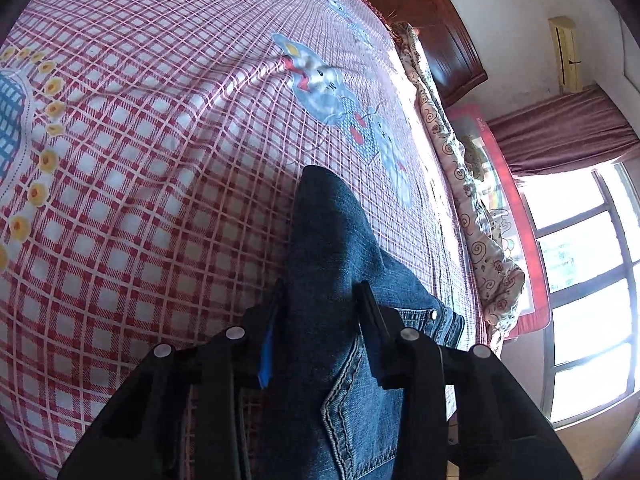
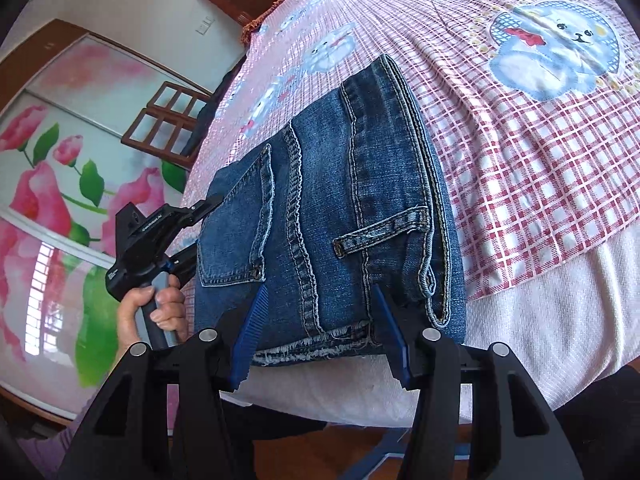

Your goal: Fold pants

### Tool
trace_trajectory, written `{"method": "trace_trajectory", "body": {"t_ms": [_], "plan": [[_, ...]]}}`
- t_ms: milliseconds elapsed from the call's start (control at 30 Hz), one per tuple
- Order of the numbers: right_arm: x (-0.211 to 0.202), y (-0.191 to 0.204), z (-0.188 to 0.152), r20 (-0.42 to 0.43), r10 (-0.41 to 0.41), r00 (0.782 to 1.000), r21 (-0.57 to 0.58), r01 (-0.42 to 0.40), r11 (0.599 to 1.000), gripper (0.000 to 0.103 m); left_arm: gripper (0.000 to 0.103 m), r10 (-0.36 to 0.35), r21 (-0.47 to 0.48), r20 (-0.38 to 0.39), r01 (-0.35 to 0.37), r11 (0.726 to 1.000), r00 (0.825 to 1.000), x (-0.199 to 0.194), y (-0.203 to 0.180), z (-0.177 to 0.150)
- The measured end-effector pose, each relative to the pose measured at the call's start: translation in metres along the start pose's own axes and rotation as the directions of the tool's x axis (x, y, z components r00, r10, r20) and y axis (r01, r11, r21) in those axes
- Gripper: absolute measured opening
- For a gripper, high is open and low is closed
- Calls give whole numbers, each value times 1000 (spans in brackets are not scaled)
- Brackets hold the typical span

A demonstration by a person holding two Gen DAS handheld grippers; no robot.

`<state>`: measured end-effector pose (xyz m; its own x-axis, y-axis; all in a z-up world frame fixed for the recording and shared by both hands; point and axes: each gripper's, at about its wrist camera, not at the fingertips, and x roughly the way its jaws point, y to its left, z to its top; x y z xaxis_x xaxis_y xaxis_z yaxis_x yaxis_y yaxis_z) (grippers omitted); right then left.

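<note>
The blue denim pants (image 2: pixel 332 216) lie folded into a thick block near the bed's front edge, back pocket and belt loop facing up. In the left wrist view the pants (image 1: pixel 336 264) run between the fingers of my left gripper (image 1: pixel 320 288), which straddles the fold with jaws apart. That gripper also shows in the right wrist view (image 2: pixel 208 208) at the pants' left edge, held by a hand. My right gripper (image 2: pixel 318 300) has its blue fingers spread on either side of the frayed hem edge, jaws open, resting against the fold.
A red-and-white checked bedsheet (image 2: pixel 520 152) with cartoon animals covers the bed. A rolled floral quilt (image 1: pixel 452 152) lies along its far side by the wooden headboard (image 1: pixel 444 36). A flower-printed wardrobe (image 2: pixel 60 184) stands to the left, a window (image 1: pixel 584 280) to the right.
</note>
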<state>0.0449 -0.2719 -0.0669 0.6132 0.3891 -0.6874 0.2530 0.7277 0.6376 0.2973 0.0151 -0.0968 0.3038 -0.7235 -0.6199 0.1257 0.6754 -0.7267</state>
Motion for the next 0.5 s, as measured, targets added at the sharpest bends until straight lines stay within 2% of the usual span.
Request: {"method": "trace_trajectory", "body": {"t_ms": [100,267,400,467,500], "plan": [[6,15,1,-11,-58,998,-41,57,998,53,26,88,75,8,-88,993,996,2,-16,-4],[16,32,-1,-5,-136,991,-123,135,983,53,19,174,142,23,-176,974,984,0,-42,0],[20,31,2,-5,-130,992,-111,128,985,53,18,199,216,61,-207,954,978,-8,-62,1],[21,27,2,1,-113,994,-97,112,989,53,19,234,218,48,-239,946,971,-1,-46,6],[18,21,2,4,-105,994,-96,105,990,53,22,238,192,31,-239,952,971,5,-36,7]]}}
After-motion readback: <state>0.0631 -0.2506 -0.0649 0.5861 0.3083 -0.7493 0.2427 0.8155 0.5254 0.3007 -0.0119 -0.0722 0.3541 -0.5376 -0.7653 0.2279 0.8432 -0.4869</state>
